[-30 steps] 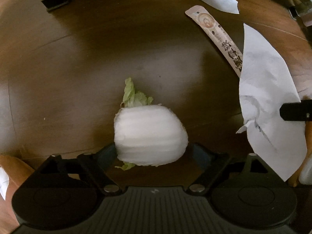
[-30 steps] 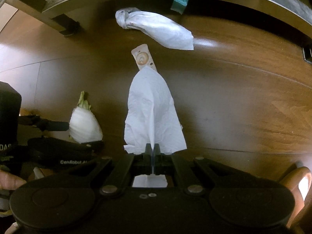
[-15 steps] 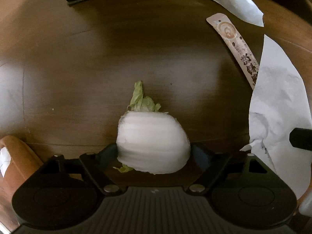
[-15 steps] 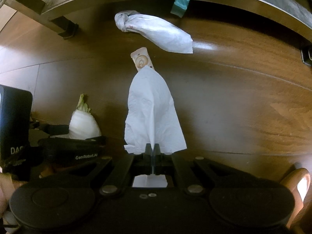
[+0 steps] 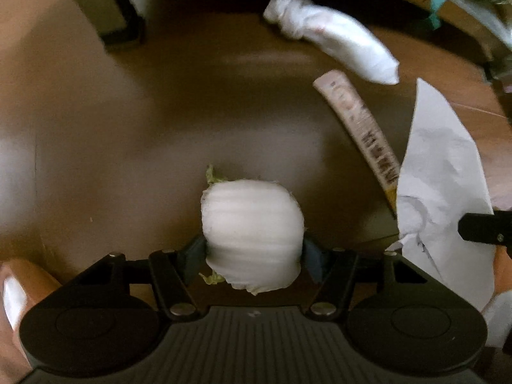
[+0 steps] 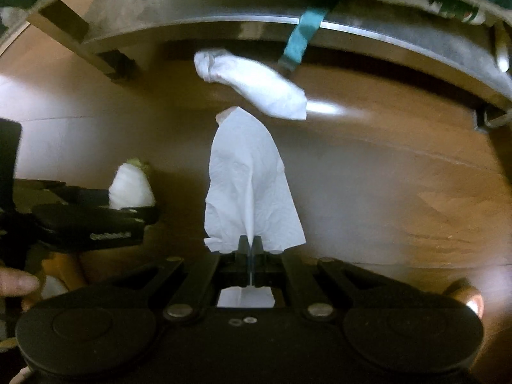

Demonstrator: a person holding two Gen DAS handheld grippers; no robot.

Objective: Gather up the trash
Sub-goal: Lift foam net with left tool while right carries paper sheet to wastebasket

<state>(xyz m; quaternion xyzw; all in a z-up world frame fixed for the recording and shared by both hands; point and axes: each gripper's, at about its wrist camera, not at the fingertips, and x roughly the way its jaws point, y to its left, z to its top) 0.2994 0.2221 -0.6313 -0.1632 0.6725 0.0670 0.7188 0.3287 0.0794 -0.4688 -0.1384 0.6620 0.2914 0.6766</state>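
Note:
A white cabbage chunk point(image 5: 252, 230) with green leaf scraps sits between the pads of my left gripper point(image 5: 254, 249). The jaws are closing and both pads press its sides, holding it above the brown wooden floor point(image 5: 160, 128). The right wrist view shows that same chunk point(image 6: 132, 188) in the left gripper point(image 6: 96, 220) at the left. My right gripper point(image 6: 251, 243) is shut on the lower edge of a white tissue point(image 6: 249, 185), which hangs out ahead of the fingers. In the left wrist view the tissue point(image 5: 441, 176) fills the right side.
A knotted white bundle point(image 5: 332, 41) lies on the floor ahead, with a printed paper chopstick sleeve point(image 5: 358, 128) beside it. A metal shelf edge point(image 6: 224, 25) with a teal strap point(image 6: 300, 38) runs across the back. A dark furniture foot point(image 5: 124, 28) stands at the back left.
The left jaws closed in on the cabbage chunk. Both grippers rose, so the floor and its litter look farther off. The tissue stays pinched in the right gripper.

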